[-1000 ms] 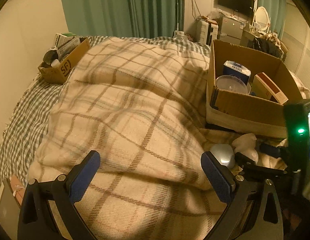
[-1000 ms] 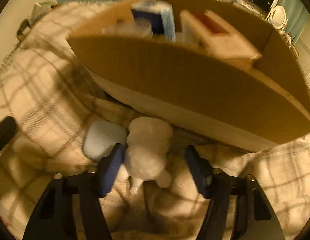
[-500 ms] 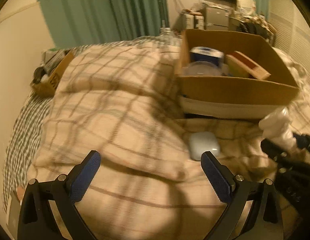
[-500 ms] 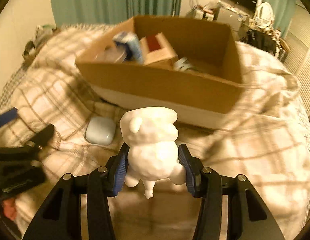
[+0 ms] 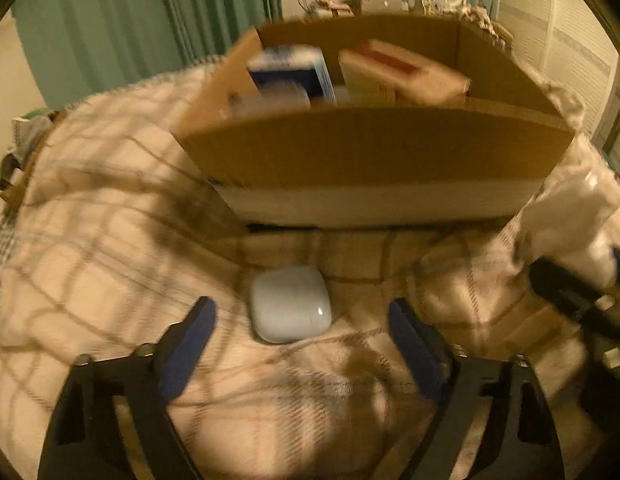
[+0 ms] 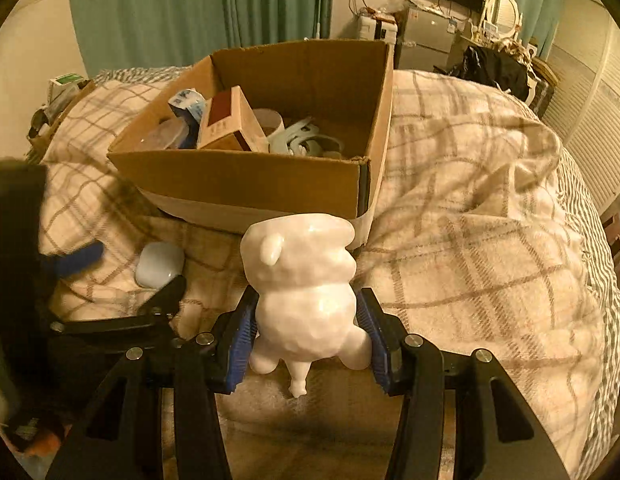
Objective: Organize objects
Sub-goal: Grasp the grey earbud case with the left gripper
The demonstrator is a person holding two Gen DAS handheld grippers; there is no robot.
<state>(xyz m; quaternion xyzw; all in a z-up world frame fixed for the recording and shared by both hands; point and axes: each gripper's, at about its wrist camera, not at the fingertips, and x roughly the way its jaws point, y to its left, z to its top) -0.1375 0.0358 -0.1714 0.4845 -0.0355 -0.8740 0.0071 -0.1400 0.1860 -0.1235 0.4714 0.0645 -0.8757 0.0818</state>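
My right gripper [image 6: 305, 332] is shut on a white bear figurine [image 6: 301, 284] and holds it above the plaid blanket, in front of the open cardboard box [image 6: 245, 184]. The figurine also shows at the right edge of the left wrist view [image 5: 570, 216]. A pale blue earbud case [image 5: 289, 304] lies on the blanket just ahead of my left gripper [image 5: 301, 340], which is open and empty, its fingers on either side of it. The case also shows in the right wrist view [image 6: 159, 264]. The box [image 5: 370, 152] stands right behind it.
The box holds a blue packet [image 6: 185, 108], a red-and-tan carton [image 6: 225, 120] and pale blue items [image 6: 301, 140]. A smaller cardboard box [image 6: 57, 108] with items stands at the bed's far left. Green curtains, a fridge and a TV are behind the bed.
My right gripper closed on the figurine and lifted it off the blanket. My left gripper swung right and forward, so the earbud case now lies between its open fingers.
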